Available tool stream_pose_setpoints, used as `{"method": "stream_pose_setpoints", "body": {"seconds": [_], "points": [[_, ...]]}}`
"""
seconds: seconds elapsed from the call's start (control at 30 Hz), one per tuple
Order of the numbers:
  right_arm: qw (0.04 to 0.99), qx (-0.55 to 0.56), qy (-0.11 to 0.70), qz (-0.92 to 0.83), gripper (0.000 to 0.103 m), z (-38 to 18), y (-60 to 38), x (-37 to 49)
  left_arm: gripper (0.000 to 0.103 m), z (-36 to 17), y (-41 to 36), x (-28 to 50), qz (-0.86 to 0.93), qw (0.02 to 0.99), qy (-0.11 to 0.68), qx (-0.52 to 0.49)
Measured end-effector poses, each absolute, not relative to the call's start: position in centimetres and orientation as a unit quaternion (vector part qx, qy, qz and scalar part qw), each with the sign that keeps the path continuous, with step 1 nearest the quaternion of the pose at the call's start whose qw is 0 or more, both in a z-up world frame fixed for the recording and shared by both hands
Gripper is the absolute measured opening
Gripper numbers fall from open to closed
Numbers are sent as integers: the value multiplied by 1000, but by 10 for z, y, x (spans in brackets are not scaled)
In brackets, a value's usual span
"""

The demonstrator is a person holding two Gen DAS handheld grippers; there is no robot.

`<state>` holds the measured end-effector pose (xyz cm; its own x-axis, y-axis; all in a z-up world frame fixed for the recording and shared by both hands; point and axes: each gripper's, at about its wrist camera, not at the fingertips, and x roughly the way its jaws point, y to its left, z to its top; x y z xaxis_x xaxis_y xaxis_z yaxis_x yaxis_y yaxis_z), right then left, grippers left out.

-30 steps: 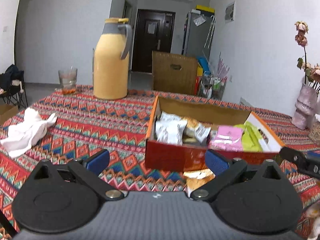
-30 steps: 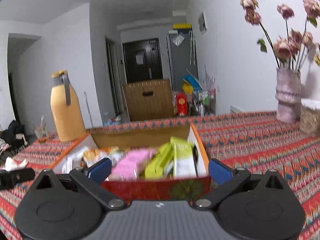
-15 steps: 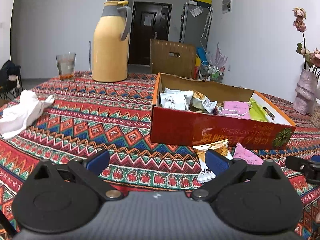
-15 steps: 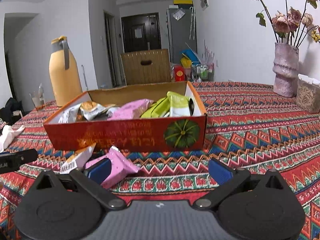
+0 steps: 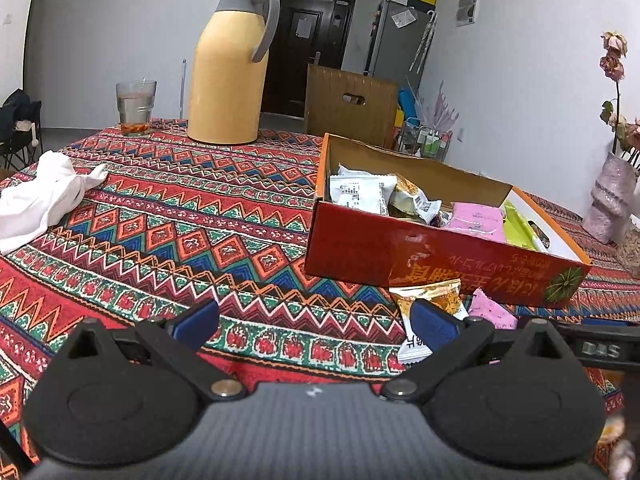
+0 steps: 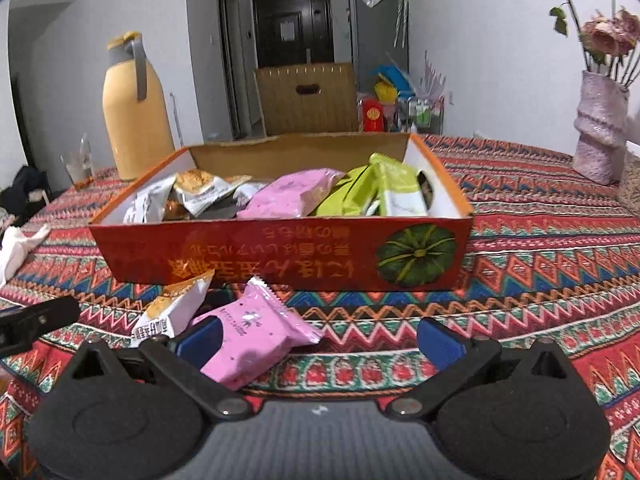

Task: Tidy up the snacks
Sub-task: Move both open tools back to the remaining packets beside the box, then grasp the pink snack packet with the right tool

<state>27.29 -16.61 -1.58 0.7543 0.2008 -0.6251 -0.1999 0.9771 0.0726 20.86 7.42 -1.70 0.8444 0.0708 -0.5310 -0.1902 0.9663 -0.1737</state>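
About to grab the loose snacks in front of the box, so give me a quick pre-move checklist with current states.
1. Right tool open: ok.
2. Left tool open: ok.
3. Pink packet lies loose on the tablecloth, in front of the red box: ok.
4. Pink packet centred between the right tool's fingers: not ok, it sits toward the left finger.
5. Orange-and-white packet clear of the pink one: cannot tell.
6. Room left in the box: cannot tell.

The left gripper (image 5: 316,322) hangs low over the table with its blue-padded fingers (image 5: 196,322) spread wide. The right gripper (image 6: 320,336) sits level beside it, jaws equally wide apart, gripping nothing.
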Motion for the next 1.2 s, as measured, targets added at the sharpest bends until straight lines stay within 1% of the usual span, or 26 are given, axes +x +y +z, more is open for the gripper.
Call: {"method": "stream_pose_setpoints", "body": {"seconds": [0.33,0.53,1.07,1.13,1.17,1.2], "points": [[923,-8,376,81,103,-25,-126,316,103,-18,79,210,69,950,277,-123],[912,-29,398,90,103,-41,-114,316,103,-19,78,211,68,950,281,-121],[923,-28,370,105,103,-46,-157,283,103,-20,78,211,70,949,283,-122],[924,-29,365,111,100,-46,-156,282,103,-20,78,212,70,948,284,-123],[924,-30,363,118,96,-46,-156,279,103,-20,78,212,69,948,285,-123],[923,-33,361,127,89,-45,-155,277,103,-20,78,212,69,948,285,-123]]}}
